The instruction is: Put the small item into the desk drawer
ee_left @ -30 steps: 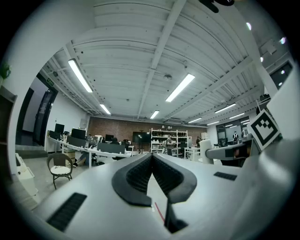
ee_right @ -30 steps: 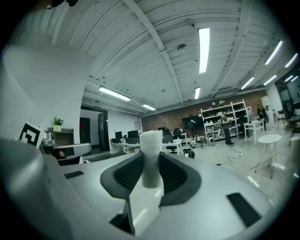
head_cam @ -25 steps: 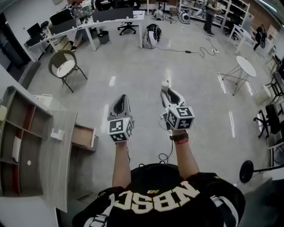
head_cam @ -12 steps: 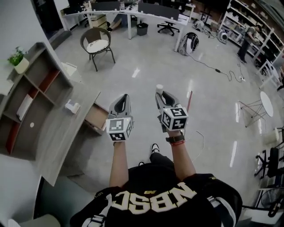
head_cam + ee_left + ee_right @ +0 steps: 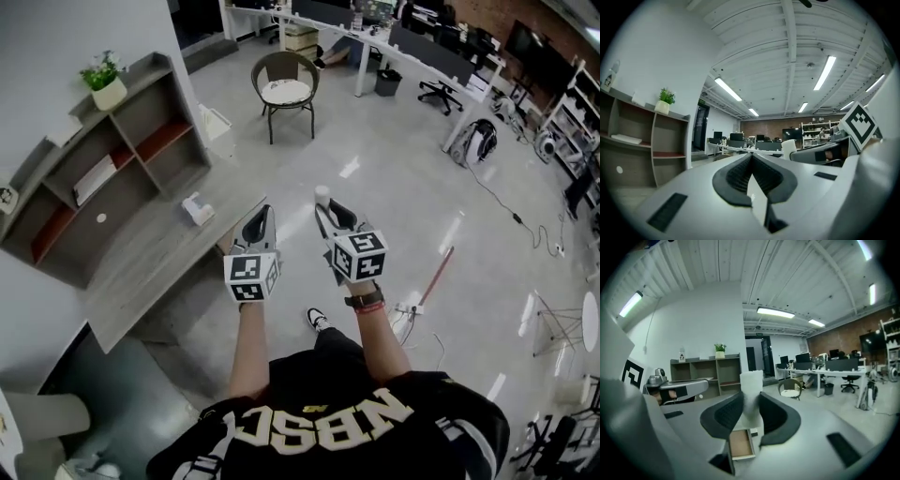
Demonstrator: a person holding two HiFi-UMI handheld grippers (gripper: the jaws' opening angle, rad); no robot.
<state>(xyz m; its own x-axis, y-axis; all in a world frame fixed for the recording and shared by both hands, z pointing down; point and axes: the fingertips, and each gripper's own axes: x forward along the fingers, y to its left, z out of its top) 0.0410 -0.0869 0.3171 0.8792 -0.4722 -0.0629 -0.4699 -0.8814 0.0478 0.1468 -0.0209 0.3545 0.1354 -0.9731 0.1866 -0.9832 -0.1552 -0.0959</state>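
Over the floor just off the desk's [image 5: 141,267] front edge, both grippers are out level, side by side. Right gripper [image 5: 323,211] is clamped on the small white item [image 5: 322,194], and it pokes up between the pads, clear of the desk. Left gripper [image 5: 262,214] is pinched together on nothing. Desk drawer [image 5: 740,442] stands pulled out, and a small white box [image 5: 195,208] sits by the desk's far corner, shelf side

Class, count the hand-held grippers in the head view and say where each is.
2. The left hand-held gripper is by the desk, shut and empty; the right hand-held gripper beside it holds a small white item.
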